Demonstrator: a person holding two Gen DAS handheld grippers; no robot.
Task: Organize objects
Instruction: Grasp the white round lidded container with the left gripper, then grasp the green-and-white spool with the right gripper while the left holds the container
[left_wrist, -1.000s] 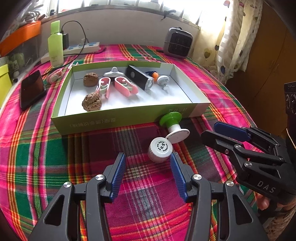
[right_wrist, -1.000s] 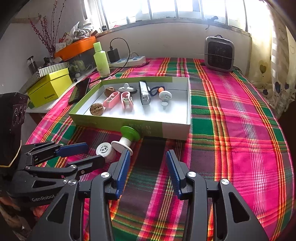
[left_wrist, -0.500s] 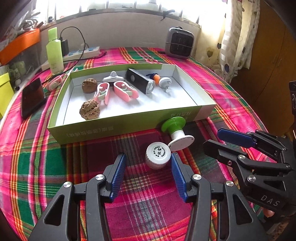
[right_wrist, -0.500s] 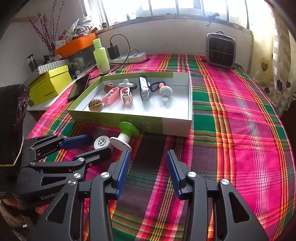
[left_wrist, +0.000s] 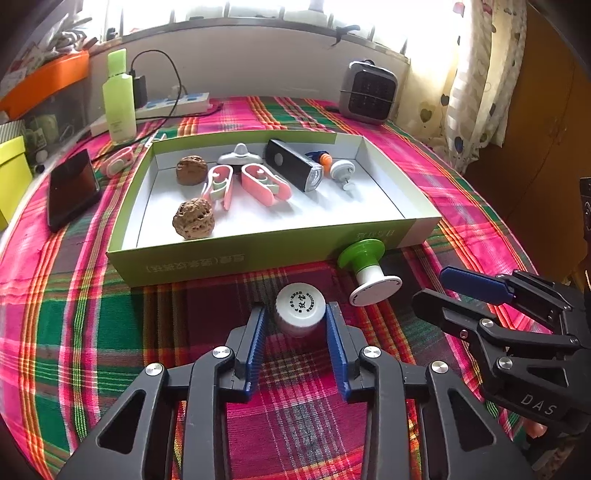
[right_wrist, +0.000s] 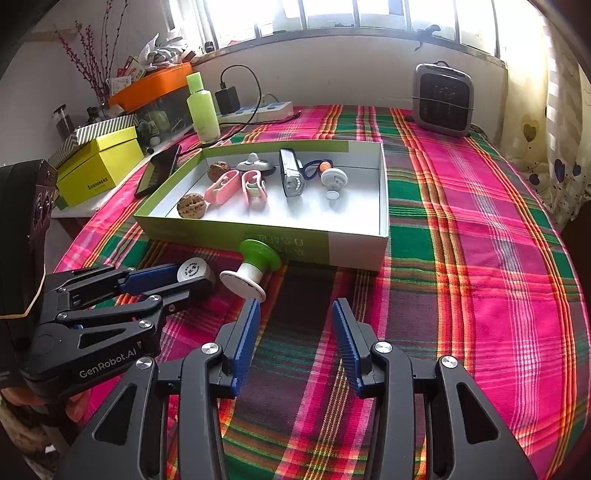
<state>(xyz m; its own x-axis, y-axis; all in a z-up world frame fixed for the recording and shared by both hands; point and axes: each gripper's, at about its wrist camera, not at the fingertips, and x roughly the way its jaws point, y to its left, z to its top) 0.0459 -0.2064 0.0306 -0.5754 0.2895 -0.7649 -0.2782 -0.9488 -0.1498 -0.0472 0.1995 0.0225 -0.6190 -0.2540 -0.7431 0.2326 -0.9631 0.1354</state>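
We see the left tongs (left_wrist: 295, 325) low over the surface (left_wrist: 92, 332), which is covered with a pink and green checked cloth. Their blue pads (left_wrist: 256, 339) are closing on a small white round-capped bottle (left_wrist: 300, 308) that stands between them, and both pads already seem to touch its sides. Just to the right of the bottle lies a white spool with a green flared end (left_wrist: 364, 267); this green end leans against the front wall of the shallow green cardboard box with white inside (left_wrist: 229, 256). In the box we find two brown wrinkled walnuts (left_wrist: 194, 218), two pink plastic clips (left_wrist: 264, 182), a black flashlight (left_wrist: 293, 170) and a small white knob (left_wrist: 341, 171). The right tongs (right_wrist: 293, 328) hover near the spool, open with nothing between the pads.
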